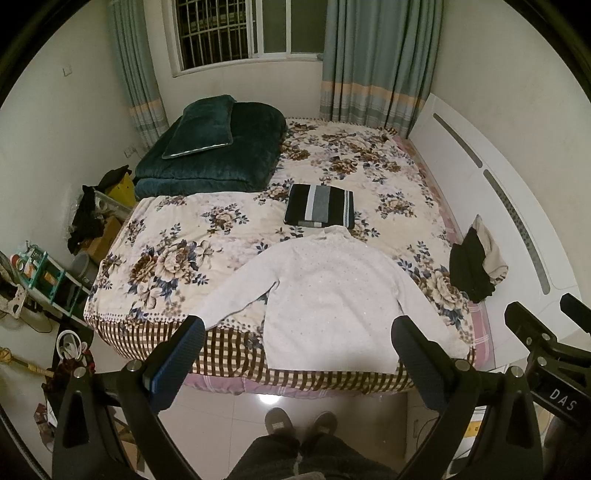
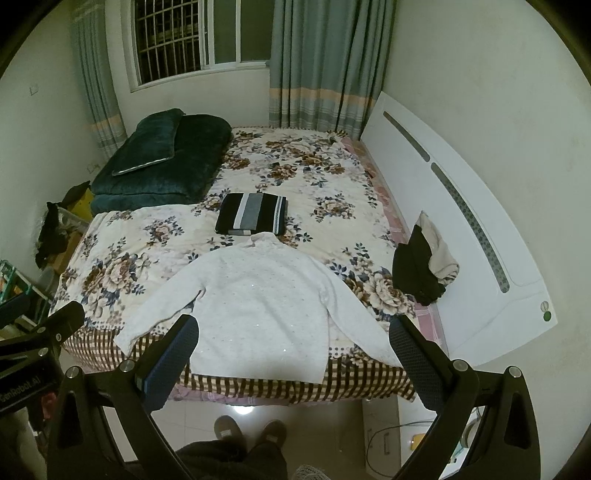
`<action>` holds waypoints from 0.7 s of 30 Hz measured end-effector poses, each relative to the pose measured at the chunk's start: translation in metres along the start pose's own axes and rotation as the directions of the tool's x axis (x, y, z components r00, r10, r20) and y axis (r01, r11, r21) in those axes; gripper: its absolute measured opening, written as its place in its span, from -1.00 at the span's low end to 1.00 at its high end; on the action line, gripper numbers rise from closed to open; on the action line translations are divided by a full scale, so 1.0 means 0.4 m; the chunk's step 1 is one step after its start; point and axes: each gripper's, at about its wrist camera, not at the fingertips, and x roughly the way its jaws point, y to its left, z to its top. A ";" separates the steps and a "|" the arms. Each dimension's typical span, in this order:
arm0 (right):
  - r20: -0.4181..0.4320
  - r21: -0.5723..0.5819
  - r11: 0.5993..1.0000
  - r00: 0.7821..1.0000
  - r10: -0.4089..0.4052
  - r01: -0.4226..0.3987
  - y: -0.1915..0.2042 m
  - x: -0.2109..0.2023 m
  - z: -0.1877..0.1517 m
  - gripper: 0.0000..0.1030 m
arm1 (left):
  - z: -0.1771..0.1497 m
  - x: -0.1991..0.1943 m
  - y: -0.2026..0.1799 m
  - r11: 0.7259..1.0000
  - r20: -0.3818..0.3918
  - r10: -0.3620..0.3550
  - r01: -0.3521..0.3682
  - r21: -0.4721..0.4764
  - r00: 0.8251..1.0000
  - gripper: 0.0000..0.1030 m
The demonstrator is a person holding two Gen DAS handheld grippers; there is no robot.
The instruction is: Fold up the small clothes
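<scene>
Pale walls and grey-green curtains (image 1: pixel 373 62) frame a barred window (image 1: pixel 218 33) behind a bed (image 1: pixel 236 380) spread with a cream blanket (image 1: pixel 177 236) printed in brown and blue flowers, its near edge turning to a brown-and-white check. Flat on that near edge lies a white knitted sweater (image 1: pixel 325 291), soft and fuzzy, dotted with tiny glinting specks, collar pointing toward the window and both sleeves angled out to the sides; its hem hangs slightly over the checked border. Just beyond the collar sits a folded striped garment (image 1: pixel 319 205) in black, white and grey, a neat rectangle. A thick, plush dark-green quilt (image 1: pixel 210 158) is folded at the far left corner with a matching pillow (image 1: pixel 201 127) on top. Near the glossy white headboard (image 1: pixel 491 206) on the right, a crumpled heap of black and beige clothes (image 1: pixel 476 262) rests. Both tools hover above the tiled floor before the bed: the left gripper (image 1: pixel 297 334) has its textured blue-padded fingers spread wide apart, touching nothing, and the right gripper (image 2: pixel 293 332) is likewise spread wide with nothing between its fingers. Grey slippers (image 1: pixel 301 424) show below on the shiny floor.
</scene>
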 end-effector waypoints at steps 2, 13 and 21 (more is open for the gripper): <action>0.000 -0.001 1.000 1.000 0.001 -0.001 0.005 -0.005 0.004 1.00 | 0.004 -0.001 -0.001 1.000 0.003 0.002 -0.002 -0.001 1.000 0.99; 0.003 -0.004 1.000 1.000 0.000 0.000 0.011 -0.012 0.001 1.00 | -0.006 -0.003 0.006 1.000 0.008 0.000 0.000 -0.001 1.000 0.99; 0.005 -0.002 1.000 1.000 0.001 -0.001 0.017 -0.017 0.005 1.00 | -0.002 -0.004 0.005 1.000 0.008 -0.002 0.002 -0.001 1.000 0.99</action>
